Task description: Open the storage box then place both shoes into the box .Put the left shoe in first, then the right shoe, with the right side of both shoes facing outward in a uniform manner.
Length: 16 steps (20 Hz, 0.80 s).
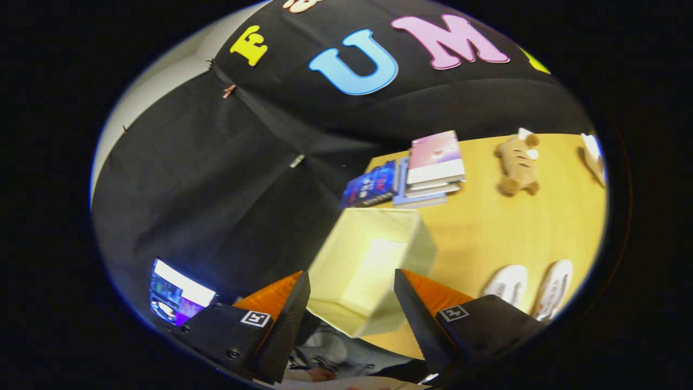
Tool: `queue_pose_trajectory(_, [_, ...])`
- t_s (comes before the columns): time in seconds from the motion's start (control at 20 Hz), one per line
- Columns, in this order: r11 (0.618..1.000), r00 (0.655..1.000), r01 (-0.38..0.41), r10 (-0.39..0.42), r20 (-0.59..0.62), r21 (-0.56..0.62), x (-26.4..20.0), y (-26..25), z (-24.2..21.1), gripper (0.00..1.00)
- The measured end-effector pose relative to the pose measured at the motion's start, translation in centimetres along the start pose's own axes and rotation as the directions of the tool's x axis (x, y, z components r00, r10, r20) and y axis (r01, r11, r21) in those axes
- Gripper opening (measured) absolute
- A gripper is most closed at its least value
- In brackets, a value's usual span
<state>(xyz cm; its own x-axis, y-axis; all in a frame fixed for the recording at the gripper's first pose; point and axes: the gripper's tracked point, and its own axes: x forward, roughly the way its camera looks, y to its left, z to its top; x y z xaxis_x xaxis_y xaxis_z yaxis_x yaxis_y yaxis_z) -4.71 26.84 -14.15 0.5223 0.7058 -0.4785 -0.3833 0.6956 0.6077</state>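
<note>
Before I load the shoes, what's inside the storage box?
The storage box looks open and empty: bare pale walls and floor. The open gripper fingers' tips hide its near corners. Both shoes sit outside.

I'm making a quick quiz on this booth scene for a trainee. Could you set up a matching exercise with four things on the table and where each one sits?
Things:
1. storage box
2. stack of books
3. pair of white shoes
4. plush toy

Places:
A. at the table's far side, right of the books
B. just ahead of the gripper, between its open jaws
C. beside the box, beyond the right-hand finger
D. behind the box, near the black cloth wall

Pairs: 1-B, 2-D, 3-C, 4-A
</note>
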Motion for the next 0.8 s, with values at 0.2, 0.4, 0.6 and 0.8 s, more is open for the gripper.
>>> queue_pose_trajectory(0.2, [0.969, 0.968, 0.233, -0.239, -0.078, -0.077, -3.5, -9.0, -6.8, 0.96])
queue_pose_trajectory(0.4, [0.910, 0.904, 0.391, -0.408, -0.128, -0.140, -3.9, -16.6, -12.1, 0.94])
queue_pose_trajectory(0.6, [0.868, 0.865, 0.458, -0.485, -0.128, -0.190, -2.2, -20.9, -14.0, 0.79])
queue_pose_trajectory(0.8, [0.840, 0.850, 0.491, -0.520, -0.084, -0.229, 0.8, -23.3, -13.2, 0.67])
